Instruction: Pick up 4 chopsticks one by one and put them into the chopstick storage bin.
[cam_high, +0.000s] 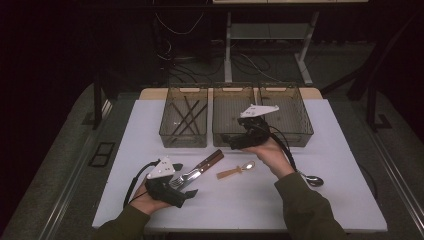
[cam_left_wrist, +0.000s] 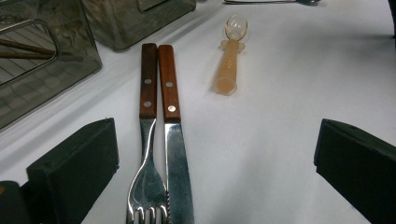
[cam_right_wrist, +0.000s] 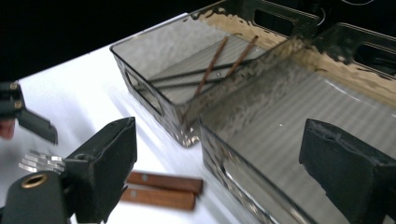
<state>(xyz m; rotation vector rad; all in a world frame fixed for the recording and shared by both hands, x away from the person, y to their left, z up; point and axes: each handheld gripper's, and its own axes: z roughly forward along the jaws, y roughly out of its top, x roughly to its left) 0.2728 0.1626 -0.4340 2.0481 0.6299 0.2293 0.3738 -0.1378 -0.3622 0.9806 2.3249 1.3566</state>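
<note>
3 smoky clear bins sit in a row at the far side of the white table (cam_high: 130, 150). Leftmost bin (cam_high: 183, 117) holds dark chopsticks (cam_high: 185, 116). Near the front left, the left gripper (cam_left_wrist: 215, 163) rests with jaws wide apart — the fork (cam_left_wrist: 147, 140) and knife (cam_left_wrist: 173, 140) lie side by side between them, touching neither pad. Just right lies a small amber spoon (cam_high: 236, 171). Over the front wall of the middle bin (cam_high: 232, 120), the right gripper (cam_right_wrist: 219, 177) has its jaws spread, nothing between them. Farther right — a metal spoon (cam_high: 314, 180) beside the sleeve.
</note>
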